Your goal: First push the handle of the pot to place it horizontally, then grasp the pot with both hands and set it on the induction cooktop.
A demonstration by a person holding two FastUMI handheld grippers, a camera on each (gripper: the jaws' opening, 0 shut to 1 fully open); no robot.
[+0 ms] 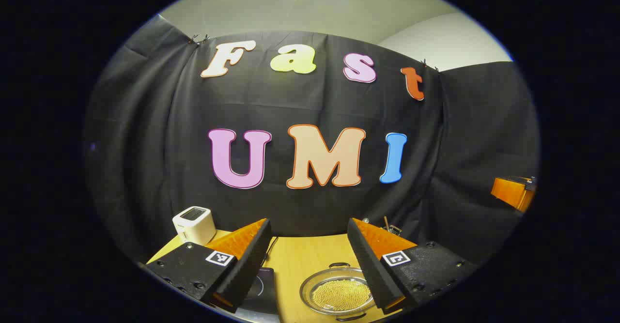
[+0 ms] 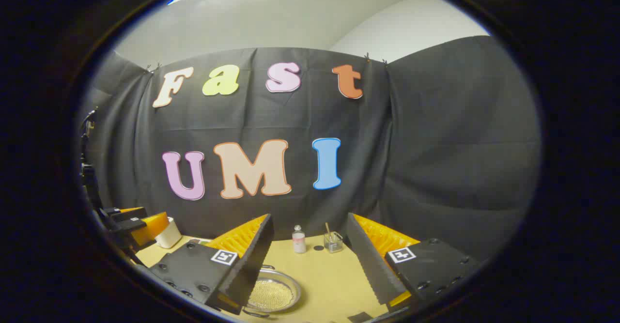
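Both grippers, left and right, hover wide open and empty above the counter, flanking the pot, evidently poised for approach.

I see both views evenly lit from overhead: the pale ceiling is brightest near the upper rim, with a small blown-out patch at the top of each view. The matt black cloth wall absorbs light and shows only soft folds. In the left gripper view the light wooden worktop looks warm yellow, and the clear glass-lidded pot carries faint glare on its rim. Fisheye distortion bends straight lines strongly toward the edges. The centre is sharp; the periphery darkens and softens. In the right gripper view the left edge falls into deep shadow.
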